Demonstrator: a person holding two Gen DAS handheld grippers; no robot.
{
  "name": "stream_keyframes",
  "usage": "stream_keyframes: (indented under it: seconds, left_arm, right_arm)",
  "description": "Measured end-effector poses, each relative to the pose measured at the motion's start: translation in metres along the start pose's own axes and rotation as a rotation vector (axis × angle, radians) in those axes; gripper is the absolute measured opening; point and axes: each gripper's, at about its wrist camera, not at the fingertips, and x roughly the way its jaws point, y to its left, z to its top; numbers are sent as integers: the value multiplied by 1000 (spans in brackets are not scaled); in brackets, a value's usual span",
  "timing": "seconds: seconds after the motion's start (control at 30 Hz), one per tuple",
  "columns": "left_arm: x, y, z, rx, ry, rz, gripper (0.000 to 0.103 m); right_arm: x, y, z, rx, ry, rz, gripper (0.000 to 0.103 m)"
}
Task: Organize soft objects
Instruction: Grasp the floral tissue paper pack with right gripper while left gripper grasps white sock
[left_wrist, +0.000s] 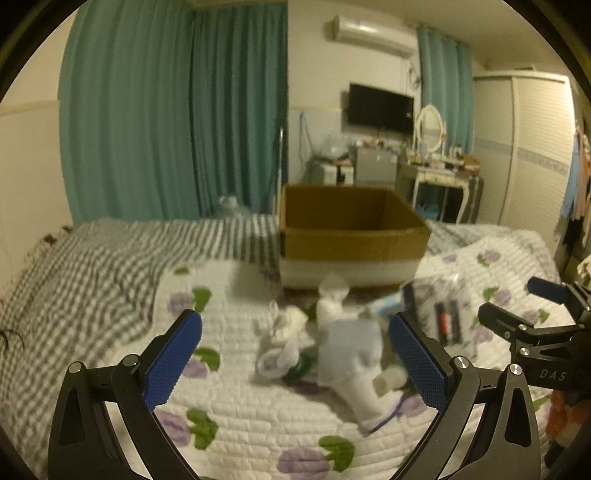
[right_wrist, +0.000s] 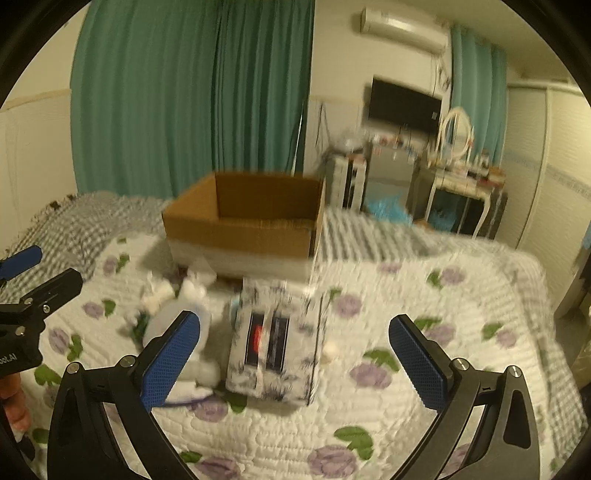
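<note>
A pile of soft white things lies on the flowered quilt: a white-and-grey plush toy (left_wrist: 354, 365), a small white plush (left_wrist: 280, 328) and a patterned clear packet (left_wrist: 443, 314). My left gripper (left_wrist: 295, 362) is open and empty above the plush toy. My right gripper (right_wrist: 295, 362) is open and empty above the patterned packet (right_wrist: 277, 343), with the plush toy (right_wrist: 184, 332) at its left finger. An open cardboard box (left_wrist: 351, 232) stands on the bed behind the pile; it also shows in the right wrist view (right_wrist: 247, 225). The right gripper shows at the edge of the left view (left_wrist: 524, 317).
A grey striped blanket (left_wrist: 92, 266) covers the bed's far left. Green curtains (left_wrist: 166, 118) hang behind. A dressing table with a mirror (left_wrist: 439, 162), a TV (left_wrist: 380, 107) and a wardrobe (left_wrist: 528, 147) stand beyond the bed's far edge.
</note>
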Motion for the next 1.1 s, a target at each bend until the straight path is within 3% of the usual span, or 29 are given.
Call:
stream_keyframes:
  seconds: [0.3,0.47,0.53,0.6,0.73,0.8,0.93,1.0,1.1]
  left_arm:
    - [38,2,-19,3,140,30,103]
    - [50,-1,-25,23,180,39,103]
    - [52,-6,-27,35,190,33,103]
    - [52,-10,-26,46,196,29,102]
    - [50,-24,-23,74,192,1,102]
    - [52,-32,-19,67,193,-33,94]
    - [65,-49,-11,96,207,-51,90]
    - [74,-53,-9,97,221,-59,78]
    - [96,-54,-12,96,268,-54,76]
  right_arm:
    - [72,11,-21,-9,224,21,103]
    - [99,13,-25,-13,285,16,102]
    - [105,12,-25,-2,295,25,87]
    - [103,7,-24,27,284,34,78]
    - [84,-4,-11,67,233,59,75]
    - [73,-6,-2,52,200,50,75]
    - [59,-16,8,37,151,28,75]
    - [57,-24,10,58,146,42,75]
    - [56,-37,10,86,141,44,75]
